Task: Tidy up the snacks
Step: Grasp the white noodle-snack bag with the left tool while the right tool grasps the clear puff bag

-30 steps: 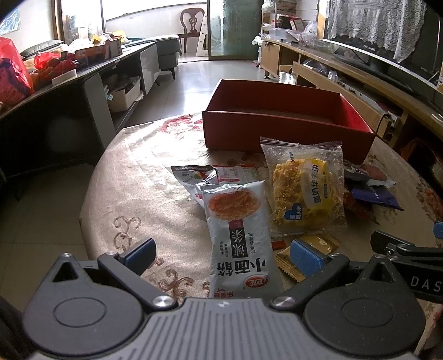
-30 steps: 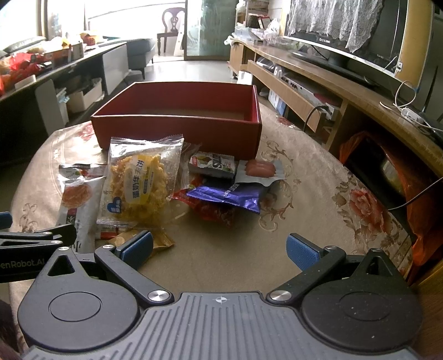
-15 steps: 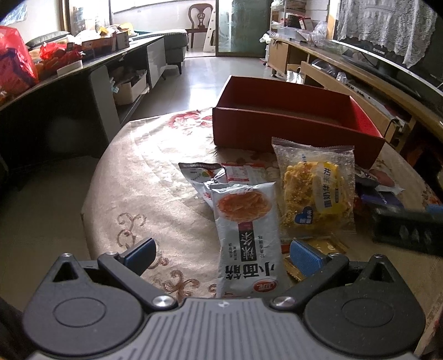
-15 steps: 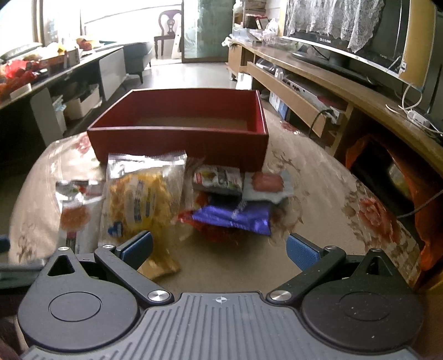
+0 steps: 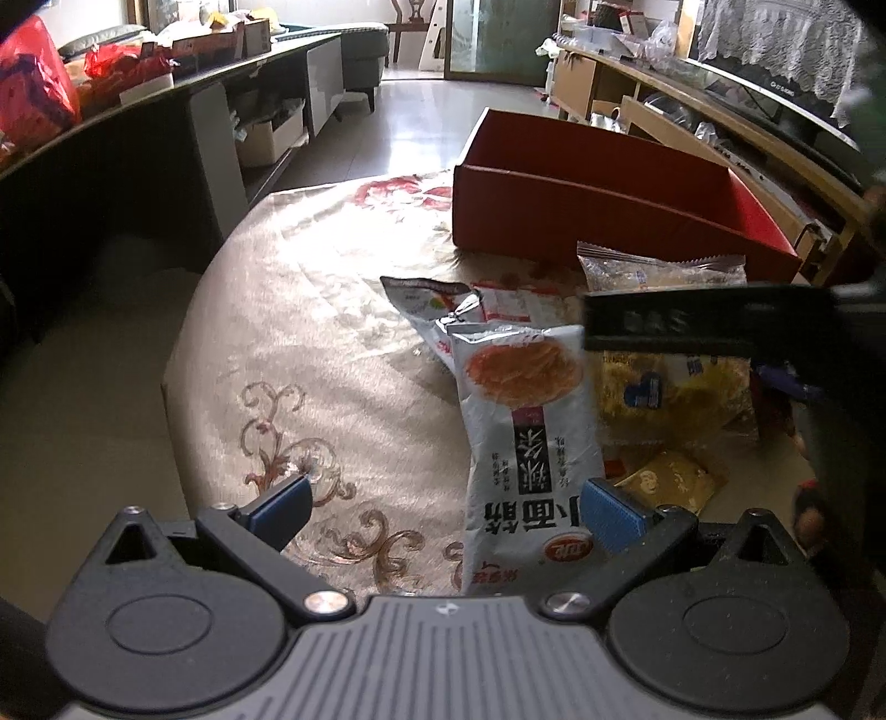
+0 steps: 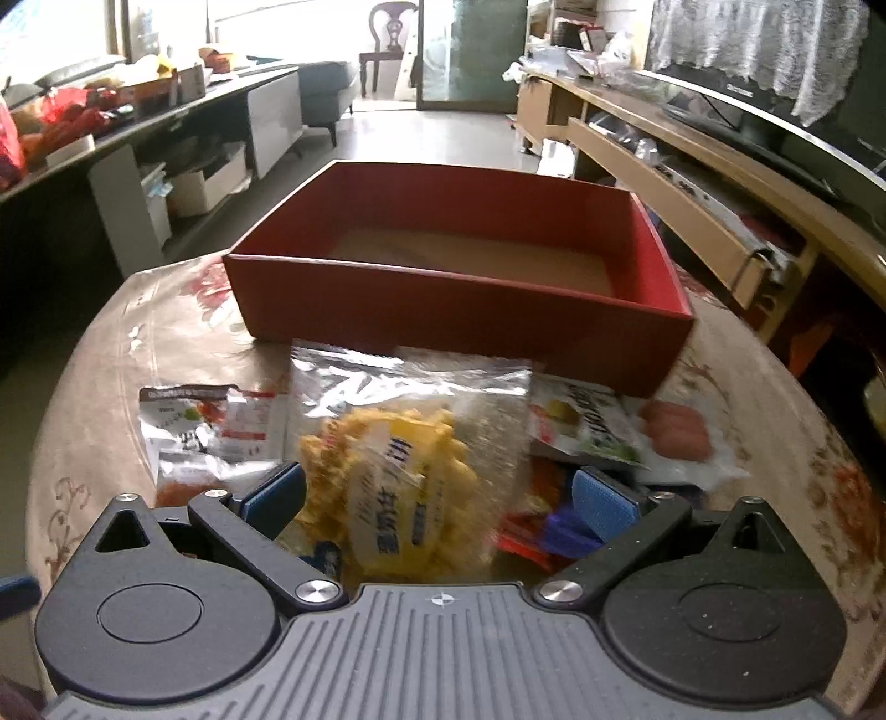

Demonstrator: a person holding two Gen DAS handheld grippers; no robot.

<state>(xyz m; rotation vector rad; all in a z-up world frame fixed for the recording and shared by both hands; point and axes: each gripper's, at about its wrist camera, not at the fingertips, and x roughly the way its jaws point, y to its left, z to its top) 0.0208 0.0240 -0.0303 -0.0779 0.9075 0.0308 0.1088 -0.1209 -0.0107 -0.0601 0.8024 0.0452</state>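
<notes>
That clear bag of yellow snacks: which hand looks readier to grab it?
Probably the right. The right gripper is open with the clear yellow snack bag between its fingers, facing the red box. The left gripper is open around the white noodle-snack packet.

You are looking over a table (image 6: 736, 354) wearing a floral beige cloth. Beyond it a wooden chair (image 6: 390, 33) is standing by the glass door (image 6: 470, 50), and lace curtains (image 6: 775, 50) are hanging above a long wooden shelf (image 6: 664, 166) at right.

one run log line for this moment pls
left gripper: open, idle | right gripper: open around yellow snack bag, not closed | red box: empty | stage: pre-grasp
</notes>
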